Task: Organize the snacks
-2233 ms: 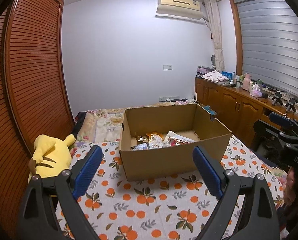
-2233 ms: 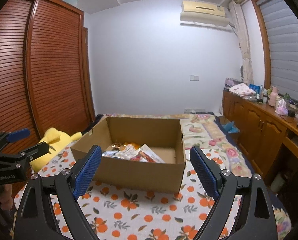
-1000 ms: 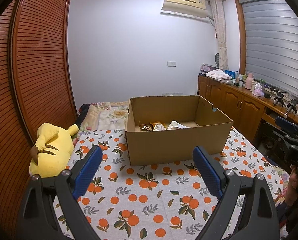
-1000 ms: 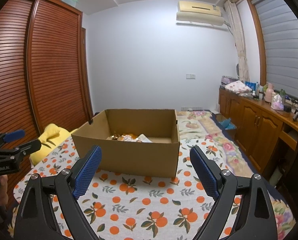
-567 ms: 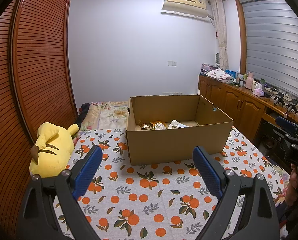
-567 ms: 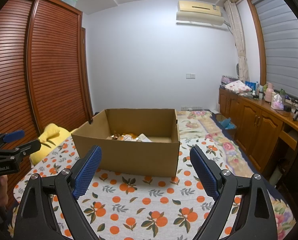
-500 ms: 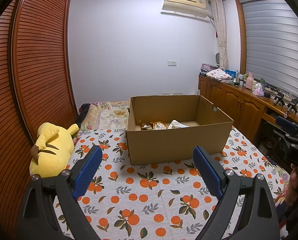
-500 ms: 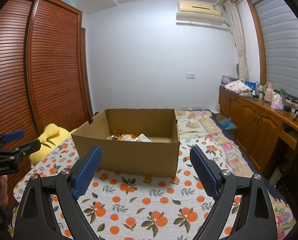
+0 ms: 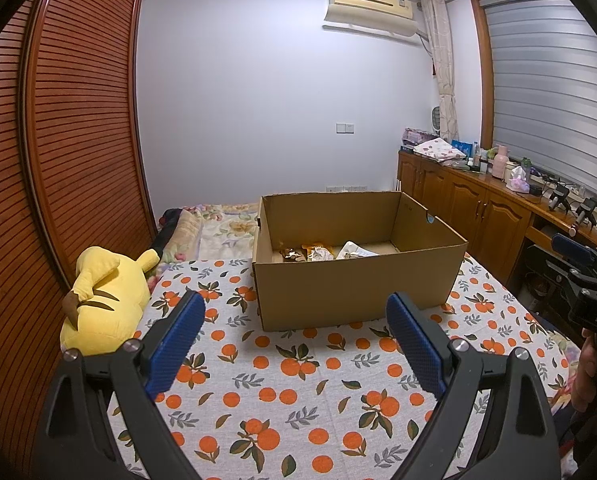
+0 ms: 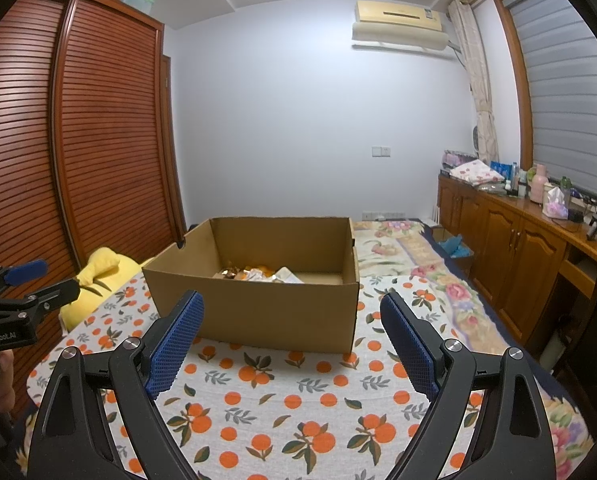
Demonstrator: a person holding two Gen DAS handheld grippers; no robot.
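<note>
Left tongs and right tongs, both spread wide and empty, held above the orange-print bedspread. The open cardboard box stands on the bed ahead of both tongs, well apart from them. Snacks lie on its floor toward the far left. A yellow plush lies left of the box.

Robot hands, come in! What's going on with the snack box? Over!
Left tongs open, empty. Right tongs open, empty. Snacks sit inside the cardboard box on the orange-print cloth. Nothing between tongs and box.
</note>
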